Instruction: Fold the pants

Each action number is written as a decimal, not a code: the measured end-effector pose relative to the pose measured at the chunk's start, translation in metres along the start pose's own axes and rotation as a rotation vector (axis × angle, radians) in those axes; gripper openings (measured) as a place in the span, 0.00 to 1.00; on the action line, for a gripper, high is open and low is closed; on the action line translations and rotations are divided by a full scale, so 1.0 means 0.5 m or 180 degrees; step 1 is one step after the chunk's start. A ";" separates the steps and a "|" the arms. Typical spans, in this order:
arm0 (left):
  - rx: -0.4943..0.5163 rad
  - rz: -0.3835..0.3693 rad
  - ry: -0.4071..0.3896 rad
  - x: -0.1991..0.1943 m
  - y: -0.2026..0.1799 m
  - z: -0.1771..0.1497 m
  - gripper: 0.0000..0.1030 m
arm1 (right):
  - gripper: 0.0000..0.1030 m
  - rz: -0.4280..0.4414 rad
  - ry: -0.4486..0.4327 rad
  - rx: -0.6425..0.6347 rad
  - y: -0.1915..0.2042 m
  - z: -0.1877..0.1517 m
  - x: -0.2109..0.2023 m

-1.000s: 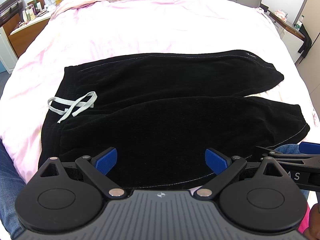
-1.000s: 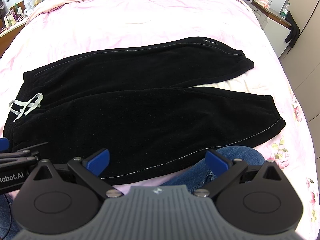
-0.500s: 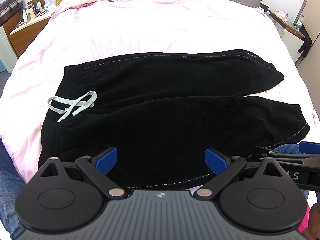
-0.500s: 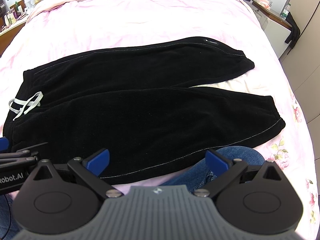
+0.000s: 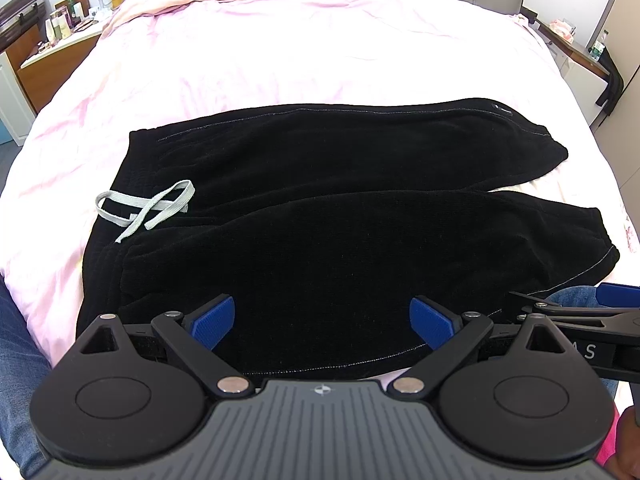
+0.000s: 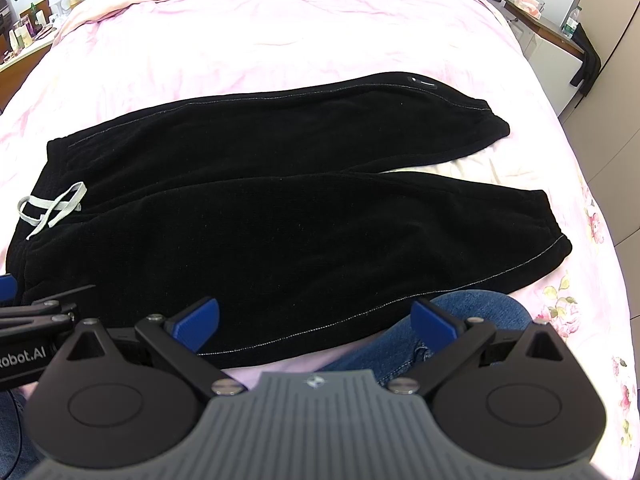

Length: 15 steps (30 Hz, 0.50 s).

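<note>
A pair of black fleece jogger pants (image 5: 340,216) lies flat and unfolded on the pink-sheeted bed (image 5: 280,52), its long axis running across the bed: the waistband with its grey flat drawstring (image 5: 148,206) points left, and the two cuffed legs point right, splitting slightly apart near the cuffs. The left gripper (image 5: 322,322) hovers over the near leg, blue-padded tongs spread wide, gripping nothing. The right gripper (image 6: 316,320) hangs above the pants' near edge and a denim-clad knee (image 6: 460,312), tongs likewise apart and empty. The left gripper's side reads "Robot.AI" in the right wrist view.
</note>
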State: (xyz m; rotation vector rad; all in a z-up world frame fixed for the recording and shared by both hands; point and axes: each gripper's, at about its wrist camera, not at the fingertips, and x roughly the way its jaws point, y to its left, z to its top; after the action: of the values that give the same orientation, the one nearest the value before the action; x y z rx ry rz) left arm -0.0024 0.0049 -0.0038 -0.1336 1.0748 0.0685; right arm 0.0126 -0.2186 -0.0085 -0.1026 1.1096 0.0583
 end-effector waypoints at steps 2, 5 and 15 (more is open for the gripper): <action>-0.0002 0.0000 0.0002 0.001 0.000 -0.001 1.00 | 0.95 0.0001 0.0003 -0.0002 0.001 -0.001 0.001; -0.0003 0.0000 0.0002 0.001 0.000 -0.001 1.00 | 0.95 0.0000 0.0006 -0.0003 0.001 -0.001 0.002; -0.0002 0.0001 0.0000 0.001 0.000 -0.002 1.00 | 0.95 -0.0003 0.0003 -0.0005 0.001 -0.001 0.003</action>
State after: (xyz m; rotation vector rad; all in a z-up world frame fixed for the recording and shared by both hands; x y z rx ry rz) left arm -0.0032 0.0047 -0.0049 -0.1341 1.0749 0.0691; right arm 0.0130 -0.2182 -0.0102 -0.1046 1.1106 0.0584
